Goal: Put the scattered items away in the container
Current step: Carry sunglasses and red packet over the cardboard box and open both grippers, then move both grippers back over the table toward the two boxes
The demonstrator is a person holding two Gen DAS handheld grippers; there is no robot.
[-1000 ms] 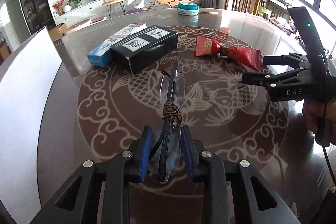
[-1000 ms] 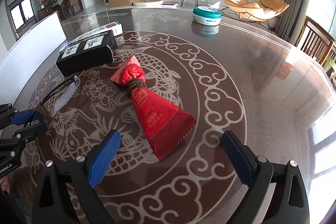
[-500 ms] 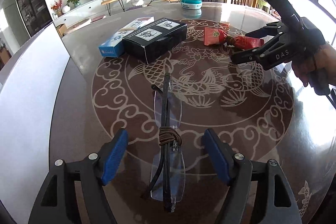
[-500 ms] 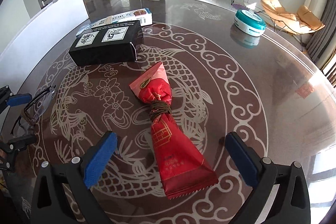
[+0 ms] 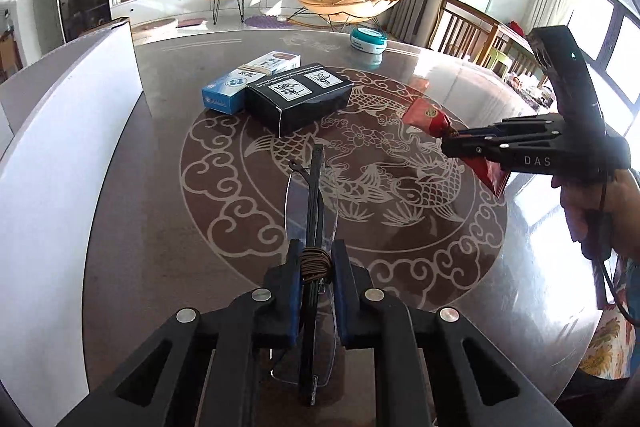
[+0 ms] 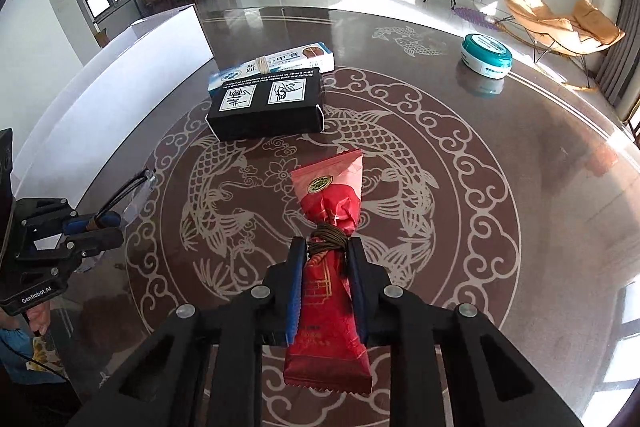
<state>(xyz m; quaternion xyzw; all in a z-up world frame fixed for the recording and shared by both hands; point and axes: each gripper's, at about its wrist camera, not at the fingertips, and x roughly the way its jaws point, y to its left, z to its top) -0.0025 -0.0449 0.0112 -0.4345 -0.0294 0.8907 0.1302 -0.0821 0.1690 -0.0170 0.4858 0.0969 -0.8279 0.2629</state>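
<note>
Left tool (image 5: 316, 267) pinching folded rimless spectacles with black arms and a brown cord wound round them (image 5: 314, 227), gripped at the cord, lifted above the round dark glossy table with pale fish pattern (image 5: 160, 227). Right tool (image 6: 326, 255) pressed onto a red foil packet tied at the waist with brown cord (image 6: 328, 203), held just behind the knot, above the table centre. Further back, resting on the table: black rectangular box with white labels (image 6: 266, 107), touching a blue-and-white carton (image 6: 280, 61). White open container wall (image 5: 60, 147) along the left edge.
</note>
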